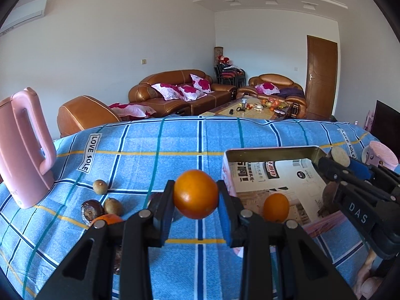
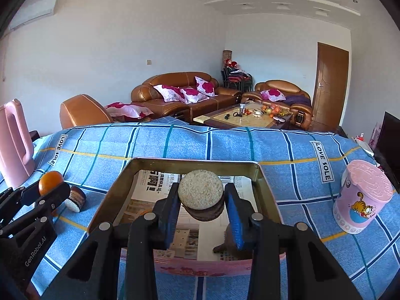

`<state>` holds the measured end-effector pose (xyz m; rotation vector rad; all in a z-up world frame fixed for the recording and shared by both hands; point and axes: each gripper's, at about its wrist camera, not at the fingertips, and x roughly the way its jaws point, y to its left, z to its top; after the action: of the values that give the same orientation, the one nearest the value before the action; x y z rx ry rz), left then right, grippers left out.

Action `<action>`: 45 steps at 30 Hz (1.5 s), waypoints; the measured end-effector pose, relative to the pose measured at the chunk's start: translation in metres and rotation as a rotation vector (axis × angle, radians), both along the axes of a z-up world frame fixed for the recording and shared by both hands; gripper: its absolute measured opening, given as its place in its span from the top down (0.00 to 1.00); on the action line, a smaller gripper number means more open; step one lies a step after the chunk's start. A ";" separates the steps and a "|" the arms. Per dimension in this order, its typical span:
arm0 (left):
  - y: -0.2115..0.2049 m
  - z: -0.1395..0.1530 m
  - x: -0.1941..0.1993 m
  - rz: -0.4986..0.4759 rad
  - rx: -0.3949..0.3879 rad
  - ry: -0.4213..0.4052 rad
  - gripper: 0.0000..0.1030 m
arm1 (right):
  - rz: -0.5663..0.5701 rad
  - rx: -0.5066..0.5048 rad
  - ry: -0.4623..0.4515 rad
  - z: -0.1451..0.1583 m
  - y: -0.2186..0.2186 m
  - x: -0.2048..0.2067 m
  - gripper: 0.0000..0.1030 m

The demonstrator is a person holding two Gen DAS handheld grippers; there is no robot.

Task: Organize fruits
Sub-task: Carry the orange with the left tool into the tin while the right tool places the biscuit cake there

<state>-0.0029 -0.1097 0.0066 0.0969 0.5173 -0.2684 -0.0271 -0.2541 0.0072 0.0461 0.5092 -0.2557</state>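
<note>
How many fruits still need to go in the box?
One orange already lies in the box. The left gripper holds another orange, and the right gripper holds a halved brown fruit above the box. Two kiwis, a brown fruit and an orange wait on the cloth.

The tin box (image 1: 272, 153) sits on the tablecloth (image 1: 155, 140), kiwis (image 1: 113, 205) left, cup (image 2: 360, 197) right.

From here I see the pink kettle (image 2: 15, 145) cut off at the left edge, and my left fingers (image 1: 163, 208) hide a dark fruit (image 1: 155, 200).
</note>
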 end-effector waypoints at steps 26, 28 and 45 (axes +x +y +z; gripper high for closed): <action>-0.097 -0.015 0.021 -0.149 0.026 0.137 0.67 | -0.021 0.071 0.086 -0.015 -0.059 0.021 0.63; -0.095 -0.016 0.022 -0.147 0.017 0.145 0.67 | -0.009 0.074 0.085 -0.014 -0.056 0.021 0.63; -0.077 -0.009 0.016 -0.107 -0.034 0.110 0.02 | 0.041 0.335 0.053 -0.021 -0.086 0.014 0.58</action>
<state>0.0132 -0.1863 -0.0023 0.0773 0.6173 -0.3890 -0.0131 -0.3397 -0.0136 0.3551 0.6012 -0.1293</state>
